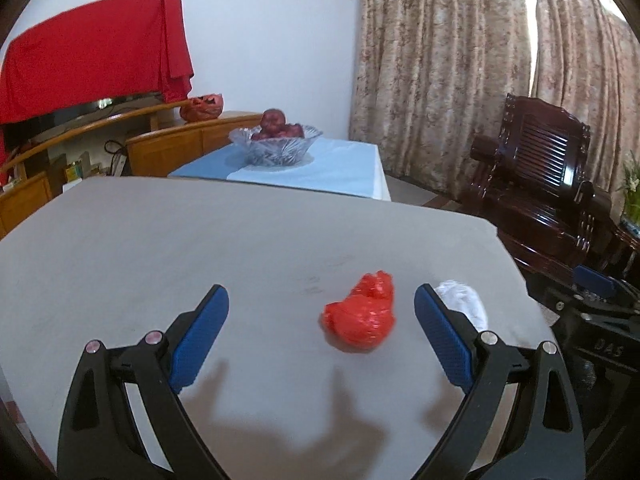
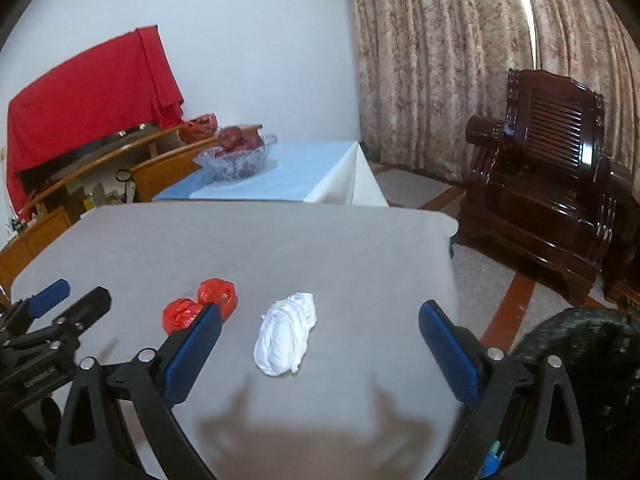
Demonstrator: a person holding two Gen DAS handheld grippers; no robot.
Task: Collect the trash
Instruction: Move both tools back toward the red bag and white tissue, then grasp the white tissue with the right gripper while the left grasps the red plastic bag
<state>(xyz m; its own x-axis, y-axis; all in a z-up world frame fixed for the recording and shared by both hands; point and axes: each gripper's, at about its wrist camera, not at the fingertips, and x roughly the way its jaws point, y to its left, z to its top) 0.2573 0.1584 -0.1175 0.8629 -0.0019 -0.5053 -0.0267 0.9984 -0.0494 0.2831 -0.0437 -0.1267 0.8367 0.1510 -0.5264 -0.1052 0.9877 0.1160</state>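
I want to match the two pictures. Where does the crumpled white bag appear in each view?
Left wrist view: the crumpled white bag lies at the right, partly hidden behind the left gripper's right finger, right of the red bag.
Right wrist view: the crumpled white bag lies near the centre, between the open fingers.
Shared landmark: the glass fruit bowl on the blue-covered table behind.

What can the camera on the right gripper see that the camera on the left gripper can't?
Only the right wrist view shows the whole white crumpled bag, a dark bag at the lower right, and the left gripper from the side. Only the left wrist view shows the whole red crumpled bag lying between the left gripper's open fingers, and a green plant at the right edge. Both show the grey table, the glass fruit bowl, the red cloth, the curtains and the dark wooden chair. The right gripper is open too.
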